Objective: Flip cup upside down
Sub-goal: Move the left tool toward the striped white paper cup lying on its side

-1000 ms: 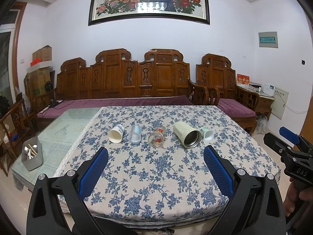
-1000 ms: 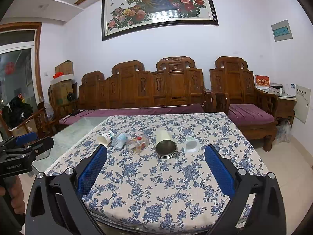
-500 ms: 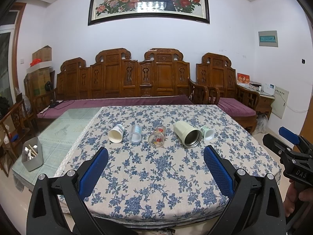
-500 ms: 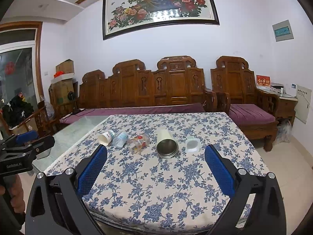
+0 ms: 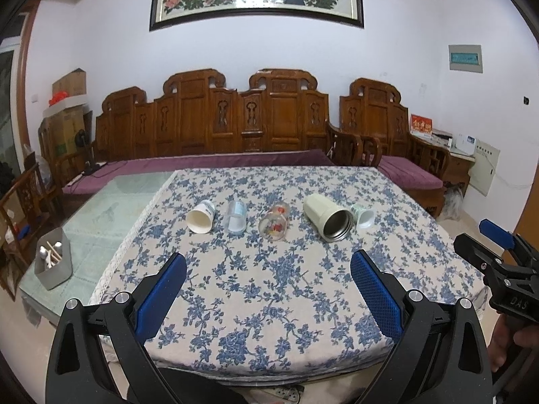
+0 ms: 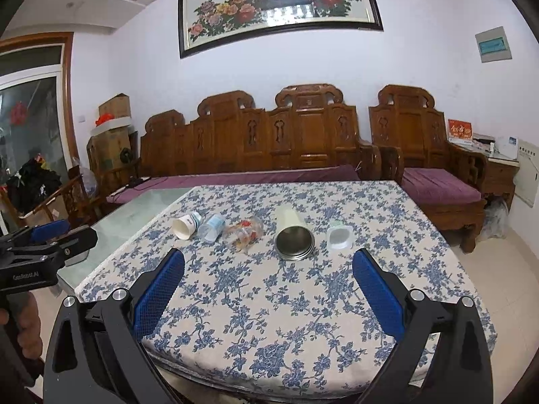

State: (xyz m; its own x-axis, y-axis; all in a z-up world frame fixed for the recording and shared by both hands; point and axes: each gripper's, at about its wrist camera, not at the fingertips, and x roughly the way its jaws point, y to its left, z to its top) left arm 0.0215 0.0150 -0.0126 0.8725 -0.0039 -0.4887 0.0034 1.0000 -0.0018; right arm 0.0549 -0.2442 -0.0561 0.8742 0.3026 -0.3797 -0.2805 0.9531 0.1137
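Note:
Several cups lie on their sides in a row on the blue-flowered tablecloth (image 5: 269,279): a white paper cup (image 5: 201,217) (image 6: 186,225), a clear plastic cup (image 5: 235,218) (image 6: 212,226), a glass with red print (image 5: 274,225) (image 6: 244,234), a cream tumbler with a steel mouth (image 5: 327,217) (image 6: 293,232), and a small white-green cup (image 5: 363,214) (image 6: 338,235). My left gripper (image 5: 267,282) is open and empty, short of the row. My right gripper (image 6: 268,281) is open and empty, also short of the row, facing the tumbler.
A grey utensil box (image 5: 54,262) stands on the bare glass part of the table at the left. A carved wooden sofa (image 5: 242,128) stands behind the table. The right gripper shows at the right edge of the left wrist view (image 5: 498,269).
Both views have shifted slightly closer to the table. The cups have not moved and both grippers stay open.

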